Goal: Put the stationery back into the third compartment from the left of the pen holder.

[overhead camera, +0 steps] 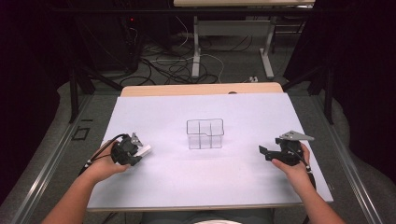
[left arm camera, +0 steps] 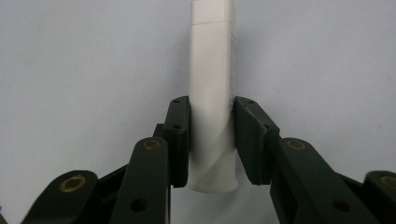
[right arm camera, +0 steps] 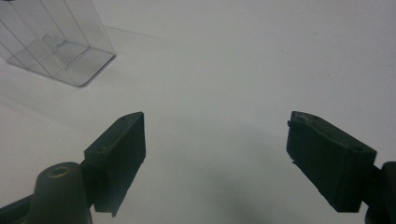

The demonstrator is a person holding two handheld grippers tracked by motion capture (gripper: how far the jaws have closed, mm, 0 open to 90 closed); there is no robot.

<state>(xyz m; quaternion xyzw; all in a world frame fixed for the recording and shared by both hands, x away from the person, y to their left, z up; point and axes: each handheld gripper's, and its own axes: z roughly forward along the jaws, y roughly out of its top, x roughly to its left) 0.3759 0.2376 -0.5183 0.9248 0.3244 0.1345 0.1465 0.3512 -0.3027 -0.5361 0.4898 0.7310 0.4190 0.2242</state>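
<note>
A clear plastic organizer (overhead camera: 205, 134) with several compartments stands in the middle of the white table (overhead camera: 201, 182); its corner (right arm camera: 56, 42) shows at the upper left of the right gripper view. My left gripper (overhead camera: 135, 150) is at the left, shut on a white tube (left arm camera: 212, 93) that lies along the jaws, its flat cap end pointing away. The tube's tip (overhead camera: 145, 150) pokes out toward the organizer. My right gripper (overhead camera: 262, 151) is at the right, open, with bare table between its jaws (right arm camera: 215, 154).
The white sheet covers a wooden table top (overhead camera: 201, 88). Beyond the far edge are desk legs (overhead camera: 196, 51) and cables (overhead camera: 163, 65) on the floor. Dark frame posts (overhead camera: 73, 88) stand at both sides.
</note>
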